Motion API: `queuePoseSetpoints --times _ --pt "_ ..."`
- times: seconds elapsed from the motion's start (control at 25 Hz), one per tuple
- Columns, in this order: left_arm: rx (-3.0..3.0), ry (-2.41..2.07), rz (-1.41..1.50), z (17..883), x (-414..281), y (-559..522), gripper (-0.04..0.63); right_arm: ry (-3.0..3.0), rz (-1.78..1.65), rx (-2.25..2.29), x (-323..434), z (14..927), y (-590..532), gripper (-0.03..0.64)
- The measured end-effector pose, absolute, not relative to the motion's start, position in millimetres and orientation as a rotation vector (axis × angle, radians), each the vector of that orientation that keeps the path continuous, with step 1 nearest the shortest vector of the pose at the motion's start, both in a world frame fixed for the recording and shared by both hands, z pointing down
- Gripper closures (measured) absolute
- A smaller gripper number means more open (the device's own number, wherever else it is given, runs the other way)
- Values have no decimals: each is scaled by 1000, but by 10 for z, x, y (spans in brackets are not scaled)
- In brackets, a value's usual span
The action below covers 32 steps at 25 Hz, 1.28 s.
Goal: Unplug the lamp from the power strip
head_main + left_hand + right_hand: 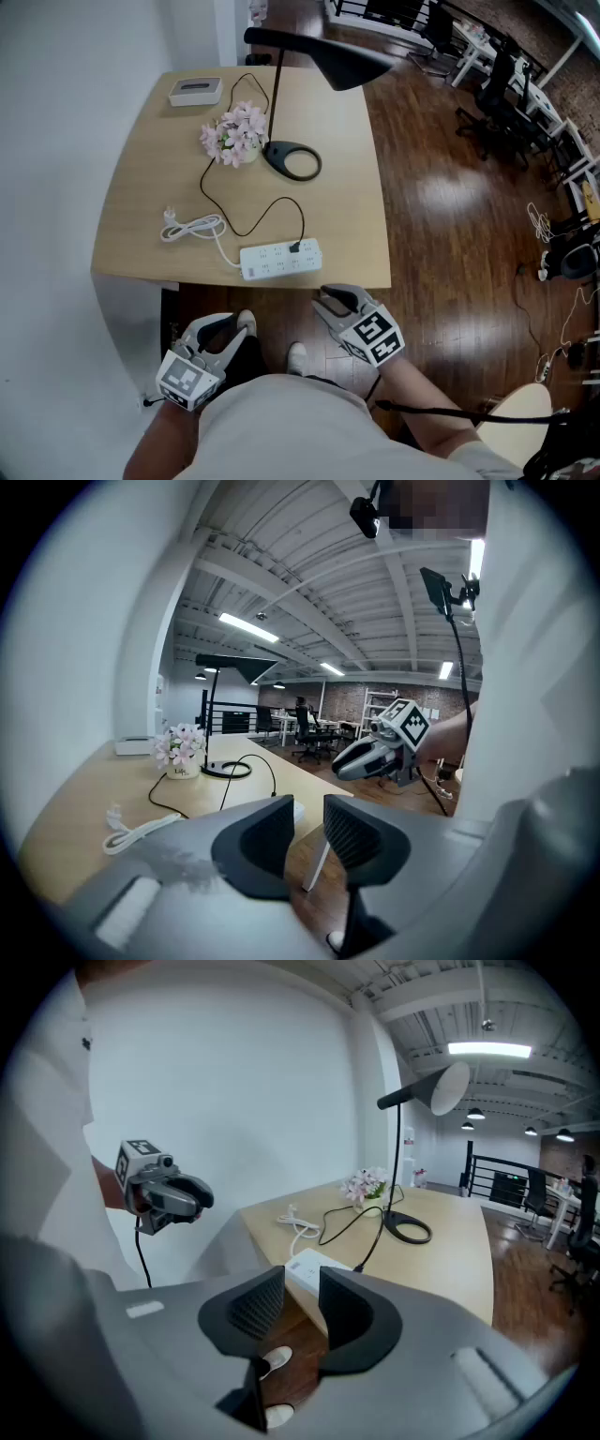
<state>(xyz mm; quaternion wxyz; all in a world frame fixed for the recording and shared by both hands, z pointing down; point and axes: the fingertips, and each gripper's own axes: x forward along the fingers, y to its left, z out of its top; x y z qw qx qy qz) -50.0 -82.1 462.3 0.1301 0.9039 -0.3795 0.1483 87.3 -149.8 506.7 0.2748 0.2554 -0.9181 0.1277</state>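
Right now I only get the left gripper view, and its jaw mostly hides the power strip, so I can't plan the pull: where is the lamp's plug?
Observer: The head view shows the black plug in the power strip, near its right end.
Operator: Where does the strip lie?
Observer: Along the table's near edge, just beyond the tips of the right hand-held gripper.
Operator: Is that one free?
Observer: Yes; the right gripper view shows its jaws apart with nothing between them.
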Motion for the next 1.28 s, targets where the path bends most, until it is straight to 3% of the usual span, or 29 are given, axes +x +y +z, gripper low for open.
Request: queuePoseSetpoints --times 0.48,0.8,1.0,1.28 --pt "2792 -810 547 4822 -1037 -1827 489 -2269 587 1012 445 6049 -2850 494" --pt "2786 -560 675 5669 -862 -2068 518 -2228 729 1097 427 6269 -3025 495" --pt "2768 -500 725 6086 -755 -2300 589 -2209 768 1092 352 6365 -3040 505" --pt "2688 -460 862 6606 -882 -2395 592 -2190 767 1112 300 6386 -3062 525"
